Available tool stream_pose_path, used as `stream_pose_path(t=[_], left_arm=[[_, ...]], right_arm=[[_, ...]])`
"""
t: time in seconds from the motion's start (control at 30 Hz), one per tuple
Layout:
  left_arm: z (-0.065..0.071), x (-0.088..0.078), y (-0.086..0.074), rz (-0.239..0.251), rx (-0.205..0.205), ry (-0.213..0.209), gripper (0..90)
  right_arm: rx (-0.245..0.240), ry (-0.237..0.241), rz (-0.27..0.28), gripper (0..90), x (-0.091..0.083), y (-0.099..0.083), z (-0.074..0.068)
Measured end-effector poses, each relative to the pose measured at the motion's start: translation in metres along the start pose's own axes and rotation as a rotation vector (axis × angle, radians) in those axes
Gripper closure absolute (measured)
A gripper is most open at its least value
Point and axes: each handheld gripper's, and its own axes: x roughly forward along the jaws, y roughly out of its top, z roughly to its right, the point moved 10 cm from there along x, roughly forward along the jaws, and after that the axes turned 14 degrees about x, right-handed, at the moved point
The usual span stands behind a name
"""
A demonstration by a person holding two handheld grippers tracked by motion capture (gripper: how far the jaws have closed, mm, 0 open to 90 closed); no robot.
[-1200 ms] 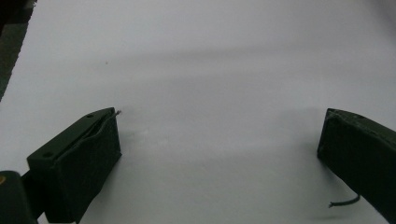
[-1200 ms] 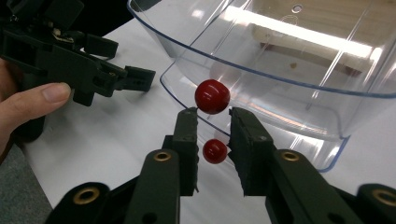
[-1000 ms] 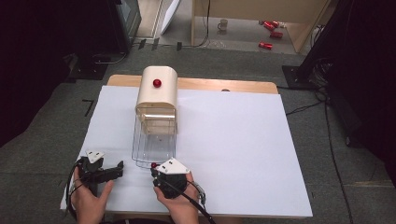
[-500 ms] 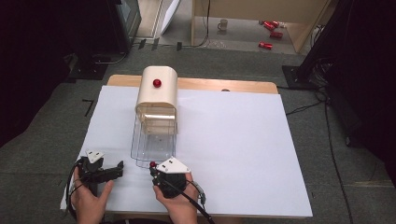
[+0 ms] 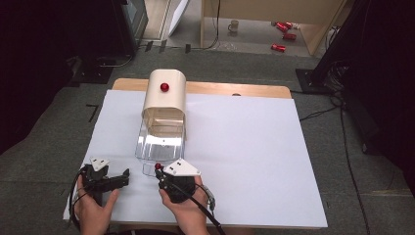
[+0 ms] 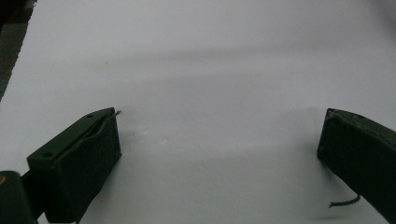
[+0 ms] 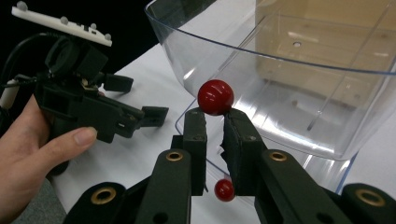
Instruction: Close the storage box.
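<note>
Right gripper (image 7: 214, 122) unmoved – jaws just closed on red knob (image 7: 215, 97) (left gripper (image 6: 219, 154) open)

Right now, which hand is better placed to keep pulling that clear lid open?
The right. Its claw is closed on the red knob of the clear lid, while the left claw lies open on the white table, off to the side.
</note>
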Motion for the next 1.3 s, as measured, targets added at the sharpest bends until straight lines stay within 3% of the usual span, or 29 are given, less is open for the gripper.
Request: stream_pose_path(t=[0.37,0.77,1.3], left_arm=[[0.0,0.0,0.0,-0.004,0.004,-0.002,0.0],[0.0,0.0,0.0,-0.003,0.001,-0.002,0.0],[0.0,0.0,0.0,-0.001,0.001,0.0,0.0]], right_arm=[[-0.017,-0.021,0.027,80.8,-0.001,0.024,0.004],[0.014,-0.049,0.025,81.0,0.016,0.045,0.025],[0.049,-0.029,0.041,81.0,0.045,0.071,0.044]])
